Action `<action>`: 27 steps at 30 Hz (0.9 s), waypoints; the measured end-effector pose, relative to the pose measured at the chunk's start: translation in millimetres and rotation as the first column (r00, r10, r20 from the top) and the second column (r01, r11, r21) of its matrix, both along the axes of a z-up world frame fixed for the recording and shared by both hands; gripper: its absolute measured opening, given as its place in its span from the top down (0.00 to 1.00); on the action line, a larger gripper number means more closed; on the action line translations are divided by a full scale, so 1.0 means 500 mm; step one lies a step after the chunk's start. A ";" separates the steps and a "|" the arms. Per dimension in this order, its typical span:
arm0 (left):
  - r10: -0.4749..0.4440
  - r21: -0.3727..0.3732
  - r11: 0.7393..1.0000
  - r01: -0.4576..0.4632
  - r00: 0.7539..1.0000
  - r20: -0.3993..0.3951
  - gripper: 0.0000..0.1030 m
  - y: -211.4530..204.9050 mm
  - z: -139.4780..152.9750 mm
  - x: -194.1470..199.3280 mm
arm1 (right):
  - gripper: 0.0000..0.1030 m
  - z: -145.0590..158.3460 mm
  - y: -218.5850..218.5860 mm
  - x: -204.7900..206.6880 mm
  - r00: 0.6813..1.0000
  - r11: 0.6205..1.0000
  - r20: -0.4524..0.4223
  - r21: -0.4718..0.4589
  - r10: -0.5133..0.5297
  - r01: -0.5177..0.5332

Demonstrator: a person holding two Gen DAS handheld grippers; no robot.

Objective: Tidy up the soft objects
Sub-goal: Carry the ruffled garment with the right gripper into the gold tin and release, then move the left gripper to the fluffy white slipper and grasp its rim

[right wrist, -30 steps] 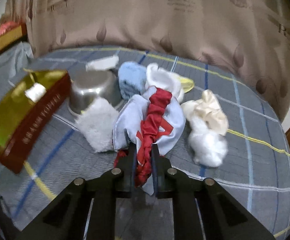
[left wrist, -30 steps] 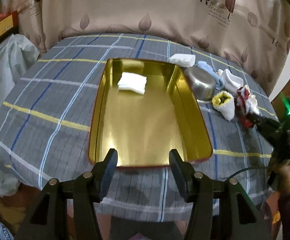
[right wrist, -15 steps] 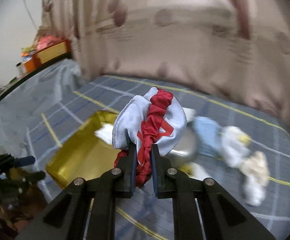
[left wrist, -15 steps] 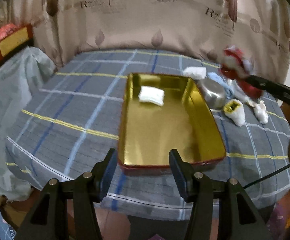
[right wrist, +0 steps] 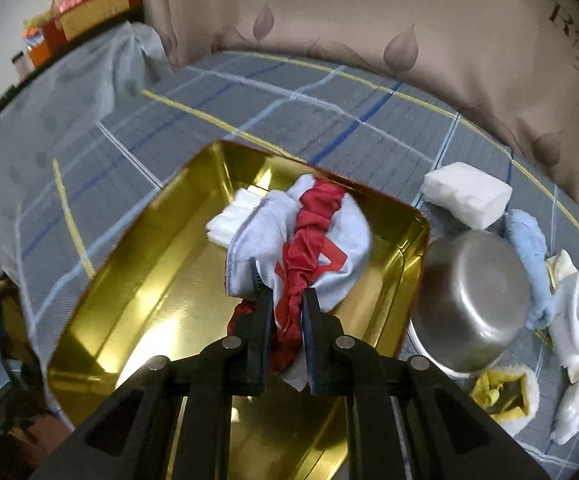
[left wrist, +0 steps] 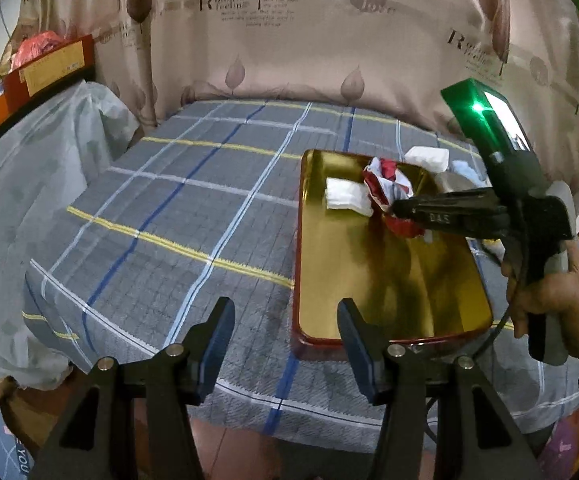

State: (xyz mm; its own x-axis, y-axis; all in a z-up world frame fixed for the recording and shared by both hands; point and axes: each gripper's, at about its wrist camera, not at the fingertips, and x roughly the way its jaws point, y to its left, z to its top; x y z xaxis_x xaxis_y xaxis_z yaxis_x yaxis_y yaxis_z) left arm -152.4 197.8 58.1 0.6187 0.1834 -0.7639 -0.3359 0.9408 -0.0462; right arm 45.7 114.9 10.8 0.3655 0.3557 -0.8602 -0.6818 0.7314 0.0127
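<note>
My right gripper (right wrist: 285, 300) is pinched tight on the red-and-white cloth (right wrist: 309, 240), which bunches up just past its fingertips over the far end of the gold tray (right wrist: 137, 300), with a folded white cloth (right wrist: 229, 220) lying beyond it. I angle that gripper steeply down, the hand (left wrist: 549, 300) gripping its handle. My left gripper (left wrist: 285, 320) sits spread and empty, the tray's near edge just ahead to its right.

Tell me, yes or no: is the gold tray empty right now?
No: a folded white cloth already lies in the gold tray, near its far end.
</note>
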 end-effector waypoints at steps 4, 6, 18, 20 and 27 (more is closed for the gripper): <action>0.000 -0.020 1.000 0.000 1.000 -0.028 0.47 0.010 -0.018 0.005 | 0.87 -0.022 0.021 0.011 1.000 0.998 -0.021 -0.055 0.001 -0.003; 0.002 -0.017 1.000 -0.002 0.999 -0.045 0.47 0.012 -0.026 0.009 | 0.86 -0.033 0.029 0.016 0.999 0.997 -0.034 -0.072 0.001 -0.004; -0.025 0.003 1.000 0.025 0.994 -0.103 0.47 0.003 -0.049 0.016 | 0.30 0.043 -0.029 -0.039 0.992 0.995 0.123 0.102 -0.027 0.014; -0.026 0.003 1.000 0.027 0.994 -0.107 0.47 0.001 -0.050 0.016 | 0.30 0.070 -0.071 -0.071 0.982 0.985 0.186 0.169 -0.046 0.015; -0.038 0.032 0.999 0.041 0.993 -0.111 0.47 -0.015 -0.049 0.016 | 0.17 0.097 -0.266 -0.158 0.919 0.960 0.321 0.232 -0.229 0.158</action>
